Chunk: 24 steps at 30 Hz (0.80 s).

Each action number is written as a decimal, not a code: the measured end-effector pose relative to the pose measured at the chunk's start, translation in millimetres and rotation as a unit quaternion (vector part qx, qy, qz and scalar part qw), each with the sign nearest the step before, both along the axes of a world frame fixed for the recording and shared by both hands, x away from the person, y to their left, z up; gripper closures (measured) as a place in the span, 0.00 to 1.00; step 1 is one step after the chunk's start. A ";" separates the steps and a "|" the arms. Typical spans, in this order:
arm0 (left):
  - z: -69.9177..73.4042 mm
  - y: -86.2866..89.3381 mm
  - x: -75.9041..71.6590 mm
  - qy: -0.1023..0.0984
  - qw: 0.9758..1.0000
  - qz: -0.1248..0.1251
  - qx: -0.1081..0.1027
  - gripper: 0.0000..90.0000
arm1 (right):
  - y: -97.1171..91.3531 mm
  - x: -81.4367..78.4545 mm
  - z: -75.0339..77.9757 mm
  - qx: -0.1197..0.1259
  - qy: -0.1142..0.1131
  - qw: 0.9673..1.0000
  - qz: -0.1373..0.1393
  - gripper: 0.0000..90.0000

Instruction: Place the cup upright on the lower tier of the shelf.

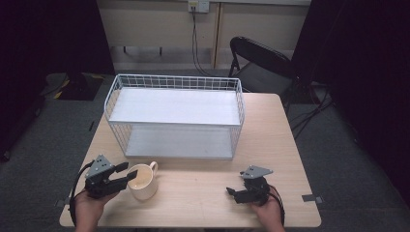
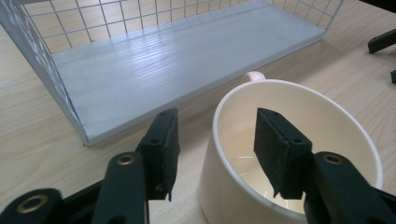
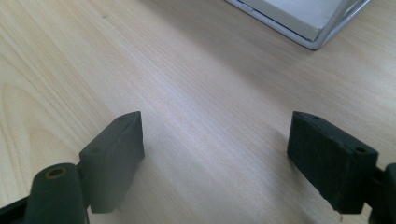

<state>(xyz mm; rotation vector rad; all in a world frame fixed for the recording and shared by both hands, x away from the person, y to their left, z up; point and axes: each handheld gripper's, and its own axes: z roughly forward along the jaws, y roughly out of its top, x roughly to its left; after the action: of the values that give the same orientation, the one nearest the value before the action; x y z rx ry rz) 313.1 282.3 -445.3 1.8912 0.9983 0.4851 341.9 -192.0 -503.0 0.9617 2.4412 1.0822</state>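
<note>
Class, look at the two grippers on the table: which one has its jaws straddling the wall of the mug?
The left gripper: one jaw sits inside the cream mug, the other outside its wall. The right gripper has bare table between its jaws.

The white wire shelf rack [image 1: 175, 116] blocks the far half of the table [image 1: 203, 193], whose near strip lies open.

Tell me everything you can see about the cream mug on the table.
The mug is cream, glossy like ceramic, and stands upright on the wooden table, apart from the white wire rack behind it. Its handle points toward the rack. Inside it looks empty, with a shiny bottom. The left claw straddles its near wall: one pad is outside, the other pad inside the rim. A gap still shows on each side, so nothing grips the mug yet.
</note>
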 end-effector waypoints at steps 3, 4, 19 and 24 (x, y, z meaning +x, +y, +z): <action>-1.5 -0.1 0.7 0.002 1.000 0.000 0.001 0.59 | 0.0 0.0 0.0 0.000 0.000 1.000 0.000 0.20; -2.7 0.7 0.9 0.005 1.000 0.001 -0.004 0.60 | 0.0 0.0 0.0 0.000 0.000 1.000 0.000 0.20; -4.0 -8.4 1.2 0.001 1.000 -0.001 0.025 0.83 | 0.0 0.0 0.0 0.000 0.000 1.000 0.000 0.20; -4.3 -11.6 1.8 -0.012 0.999 0.004 0.039 0.90 | -0.1 0.0 0.0 0.000 0.000 1.000 0.000 0.20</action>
<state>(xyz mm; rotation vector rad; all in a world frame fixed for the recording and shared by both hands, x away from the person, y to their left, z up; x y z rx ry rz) 314.8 270.8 -449.7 1.9472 0.9843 0.5569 341.9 -192.0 -503.0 0.9612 2.4406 1.0819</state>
